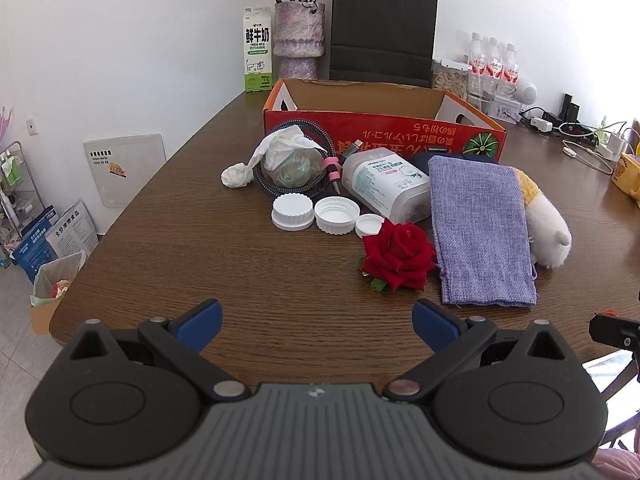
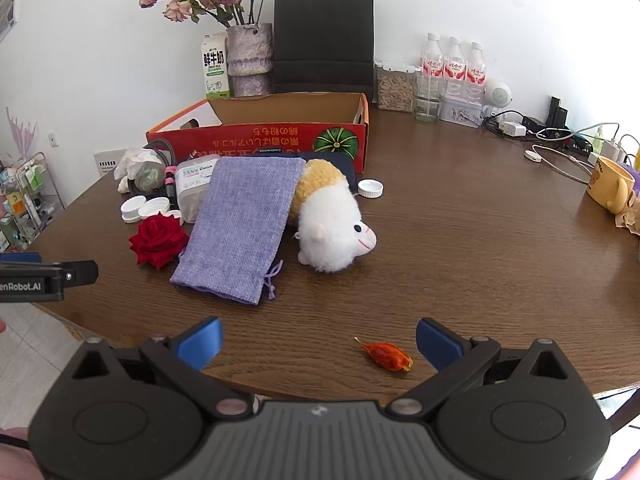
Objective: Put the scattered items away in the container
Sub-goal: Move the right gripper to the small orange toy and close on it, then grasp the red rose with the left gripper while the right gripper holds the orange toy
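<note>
Both my grippers, left gripper point(image 1: 317, 326) and right gripper point(image 2: 318, 344), stand spread wide and hold nothing, each tilted down over the near edge of the wooden table point(image 1: 180, 240). Ahead, the scattered things lie in a tight heap just before the empty red cardboard box point(image 1: 384, 136): red rose point(image 1: 398, 256) touching the purple drawstring pouch point(image 1: 480, 232), which overlaps the plush toy point(image 2: 332, 216), with white lids point(image 1: 316, 212) close by. Reaching in carelessly, I judge, I could drag a neighbour along or knock the dried orange pod point(image 2: 386, 355) off the edge.
</note>
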Tool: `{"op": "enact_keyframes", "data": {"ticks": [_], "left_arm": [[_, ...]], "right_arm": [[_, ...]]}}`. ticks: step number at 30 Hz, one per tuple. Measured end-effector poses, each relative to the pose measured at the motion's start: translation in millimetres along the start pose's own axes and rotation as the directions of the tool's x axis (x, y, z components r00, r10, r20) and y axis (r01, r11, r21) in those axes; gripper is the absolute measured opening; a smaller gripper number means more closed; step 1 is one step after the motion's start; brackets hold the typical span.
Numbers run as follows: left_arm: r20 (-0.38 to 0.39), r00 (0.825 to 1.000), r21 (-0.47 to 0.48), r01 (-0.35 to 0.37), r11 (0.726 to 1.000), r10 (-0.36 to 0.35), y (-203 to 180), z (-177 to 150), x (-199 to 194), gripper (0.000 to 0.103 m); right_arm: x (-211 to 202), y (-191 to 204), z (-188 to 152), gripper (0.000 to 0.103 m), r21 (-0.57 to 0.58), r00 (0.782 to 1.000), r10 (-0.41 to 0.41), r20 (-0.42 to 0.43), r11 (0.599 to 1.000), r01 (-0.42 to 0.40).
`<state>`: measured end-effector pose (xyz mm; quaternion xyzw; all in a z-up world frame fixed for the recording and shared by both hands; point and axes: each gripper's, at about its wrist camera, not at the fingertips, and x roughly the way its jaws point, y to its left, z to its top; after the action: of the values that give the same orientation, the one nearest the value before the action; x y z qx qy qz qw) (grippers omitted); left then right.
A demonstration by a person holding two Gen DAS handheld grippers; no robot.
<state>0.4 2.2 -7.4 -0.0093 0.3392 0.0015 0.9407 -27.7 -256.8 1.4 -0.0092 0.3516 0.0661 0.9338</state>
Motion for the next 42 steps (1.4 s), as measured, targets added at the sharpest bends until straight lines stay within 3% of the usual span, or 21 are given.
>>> {"op": "enact_keyframes", "data": {"ticks": [19,27,35,37,39,40,41,42], "left_arm": [[-0.007,1.0,-0.028,-0.003,1.0,0.003,3.5,-5.4,12.8,0.103],[-0.027,1.0,-0.029,-0.003,1.0,0.002,2.2,-7.9,17.6,0.103],[-0.042,0.999,-0.036,-0.005,0.999,0.004,3.6,-9.2,19.7,0.103],[-0.044,0.999,-0.036,-0.006,0.999,0.004,3.6,-9.1,20.3,0.103],[-0.045,0.999,-0.037,-0.006,0.999,0.004,3.9,-8.9,20.8,0.103],[-0.044,0.999,-0.036,-0.006,0.999,0.004,3.6,-8.8,20.7,0.103],[-0.044,0.999,-0.037,-0.005,0.999,0.004,3.6,-8.7,20.8,0.103],[-0.043,0.999,-0.037,-0.004,0.999,0.003,3.6,-8.6,20.9,0.103]], "right_arm": [[25.6,-15.1,-29.3,0.102,-0.002,0.997,-0.07,0.032,0.998,0.07],[34.1,-26.2,-43.2,0.103,0.058,0.994,-0.089,0.07,0.995,0.085],[33.0,-31.7,-42.0,0.103,0.022,0.997,-0.05,0.063,0.999,0.049],[30.2,-31.3,-42.9,0.094,0.021,0.996,-0.05,0.073,0.999,0.049],[24.9,-31.0,-43.3,0.057,0.014,0.995,-0.041,0.092,0.999,0.039],[23.1,-31.3,-42.8,0.046,0.012,0.995,-0.037,0.097,0.999,0.036],[21.8,-32.2,-42.0,0.023,0.013,0.995,-0.034,0.098,0.999,0.033],[21.0,-33.5,-41.3,0.013,0.017,0.995,-0.029,0.096,0.999,0.028]]}}
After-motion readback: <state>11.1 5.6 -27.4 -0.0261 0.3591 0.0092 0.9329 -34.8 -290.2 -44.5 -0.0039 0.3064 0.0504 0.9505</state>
